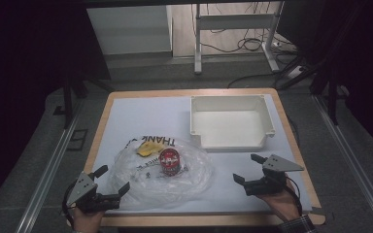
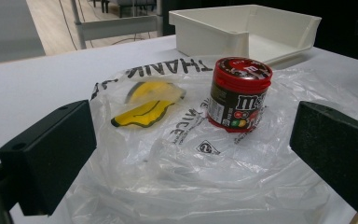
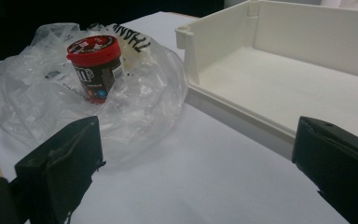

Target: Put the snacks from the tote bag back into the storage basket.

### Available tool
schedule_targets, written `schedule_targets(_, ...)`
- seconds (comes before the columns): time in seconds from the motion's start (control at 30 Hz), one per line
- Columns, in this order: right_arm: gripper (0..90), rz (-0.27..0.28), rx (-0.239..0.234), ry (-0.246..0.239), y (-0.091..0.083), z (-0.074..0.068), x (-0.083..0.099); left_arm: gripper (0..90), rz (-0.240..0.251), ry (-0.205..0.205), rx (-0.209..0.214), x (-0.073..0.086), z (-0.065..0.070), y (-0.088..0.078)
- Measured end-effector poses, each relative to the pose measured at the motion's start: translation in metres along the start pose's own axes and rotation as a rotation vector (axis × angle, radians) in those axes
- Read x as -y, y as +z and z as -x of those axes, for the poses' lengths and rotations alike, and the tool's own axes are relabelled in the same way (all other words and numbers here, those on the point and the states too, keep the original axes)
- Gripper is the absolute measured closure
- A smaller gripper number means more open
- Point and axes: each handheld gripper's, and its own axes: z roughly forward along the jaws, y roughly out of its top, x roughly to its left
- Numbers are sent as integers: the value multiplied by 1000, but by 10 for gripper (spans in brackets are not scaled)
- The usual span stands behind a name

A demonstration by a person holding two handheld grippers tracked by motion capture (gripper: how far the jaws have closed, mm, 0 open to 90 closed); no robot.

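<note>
At the lower left of the high view, our left gripper hovers with jaws spread and empty at the near edge of the clear plastic bag, on which the red-lidded candy jar stands upright at centre. We should pin the bag edge first, then take the jar squarely around its body. At lower right, our right gripper points left, wide open and empty, just below the white bin.

The plastic bag is cut off at the bottom edge, its black lettering partly hidden in folds.
</note>
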Motion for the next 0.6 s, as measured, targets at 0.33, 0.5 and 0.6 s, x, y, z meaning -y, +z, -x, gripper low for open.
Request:
schedule_targets(0.33, 39, -64, -37, -64, 15, -10, -10, 4, 2, -4, -1, 0, 0, 0)
schedule_targets(0.5, 53, -76, -53, -71, 19, -12, -12, 4, 1, -4, 1, 0, 0, 0)
schedule_targets(0.6, 84, -95, -64, -76, 22, -14, -14, 4, 3, -2, 2, 0, 0, 0)
